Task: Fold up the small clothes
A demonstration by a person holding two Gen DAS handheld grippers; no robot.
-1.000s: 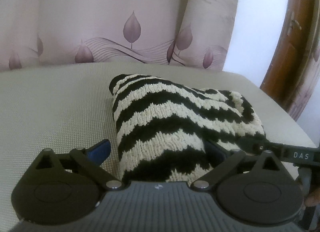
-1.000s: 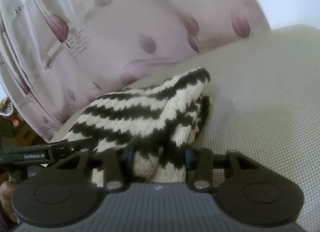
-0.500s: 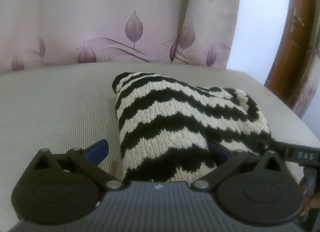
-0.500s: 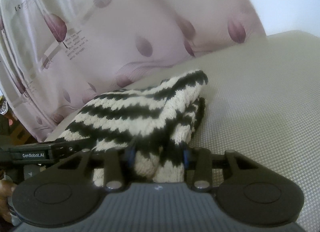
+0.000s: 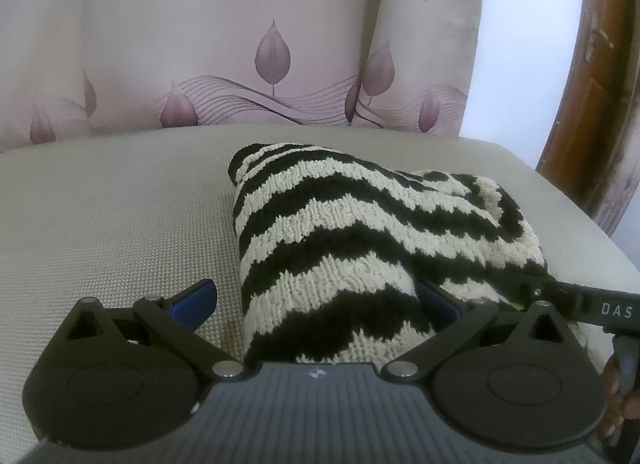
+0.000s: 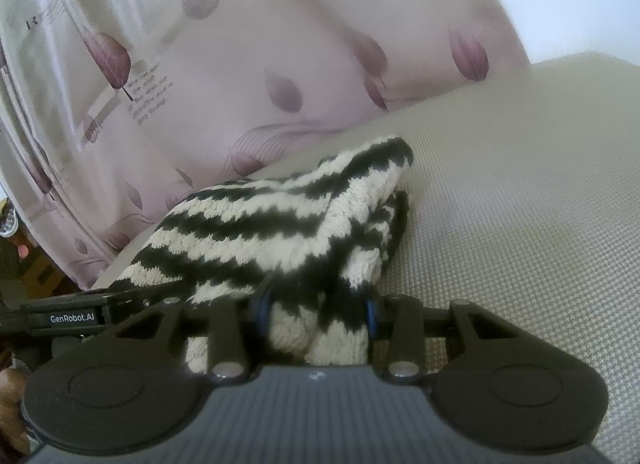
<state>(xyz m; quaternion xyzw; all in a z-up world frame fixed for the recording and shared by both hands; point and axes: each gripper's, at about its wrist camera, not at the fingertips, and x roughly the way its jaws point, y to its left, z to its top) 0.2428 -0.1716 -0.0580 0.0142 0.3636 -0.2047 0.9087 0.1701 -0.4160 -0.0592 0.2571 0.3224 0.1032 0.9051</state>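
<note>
From my left wrist camera I see the striped knit garment [image 5: 360, 248], black and cream in zigzag bands, lying bunched and folded over on the pale woven cushion [image 5: 112, 216], right of centre and close in front of me. My left gripper [image 5: 316, 304] stands wide: its left blue pad [image 5: 192, 300] hangs clear over bare cushion, apart from the knit, while the other finger sits against the garment's near right side, so these jaws are spread and clamp nothing. At the right edge of this view my right gripper's black body reaches in beside the knit, with a hand just visible under it. Through the right wrist camera the same garment [image 6: 288, 224] fills the middle, its upper layer lying over a lower one, with one corner pointing away toward the curtain. My right gripper [image 6: 316, 312] has its blue pads [image 6: 262, 304] pressed against both sides of the near fold, pinching a thick wad of knit between them. Behind the cushion hangs a pink curtain [image 5: 224, 44] printed with purple leaves and small lettering, and a brown wooden frame [image 5: 592, 64] shows at the far right.
</note>
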